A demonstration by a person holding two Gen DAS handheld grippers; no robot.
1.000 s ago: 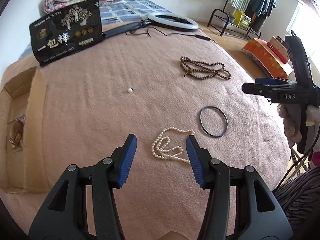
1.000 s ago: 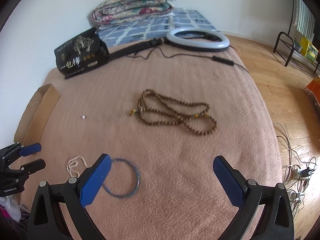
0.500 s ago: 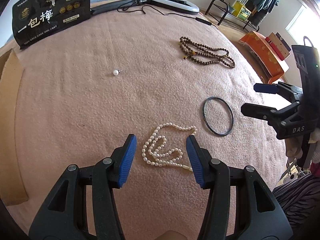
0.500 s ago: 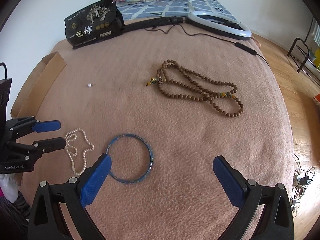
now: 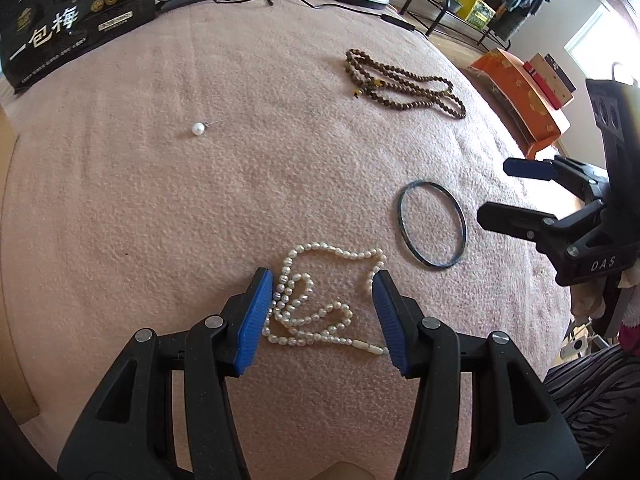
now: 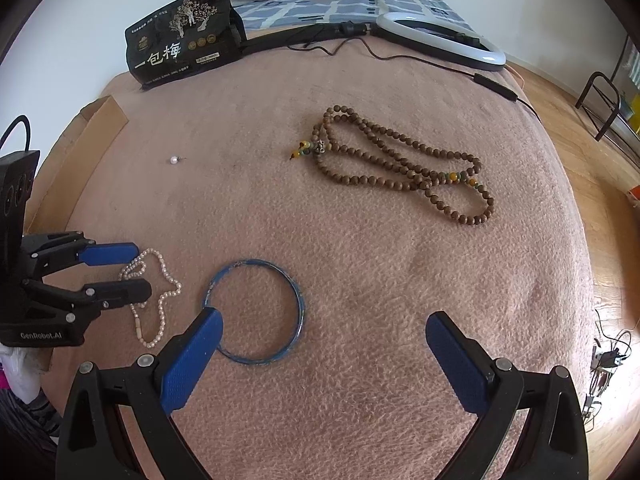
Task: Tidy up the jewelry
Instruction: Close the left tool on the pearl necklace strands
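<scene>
A white pearl necklace lies coiled on the pink blanket. My left gripper is open and straddles it, one blue pad on each side, low over the blanket; it also shows in the right wrist view. A dark blue bangle lies to the right of the pearls. My right gripper is open and empty; its left pad overlaps the bangle's near edge. A brown wooden bead necklace lies farther back. A single loose pearl lies at the back left.
A black printed bag stands at the far edge. A ring light with its cable lies at the back right. A cardboard box flanks the blanket's left side. An orange box sits off the right edge.
My left gripper has moved forward and down so its pads now flank the pearl necklace. My right gripper has moved forward and down toward the bangle.
</scene>
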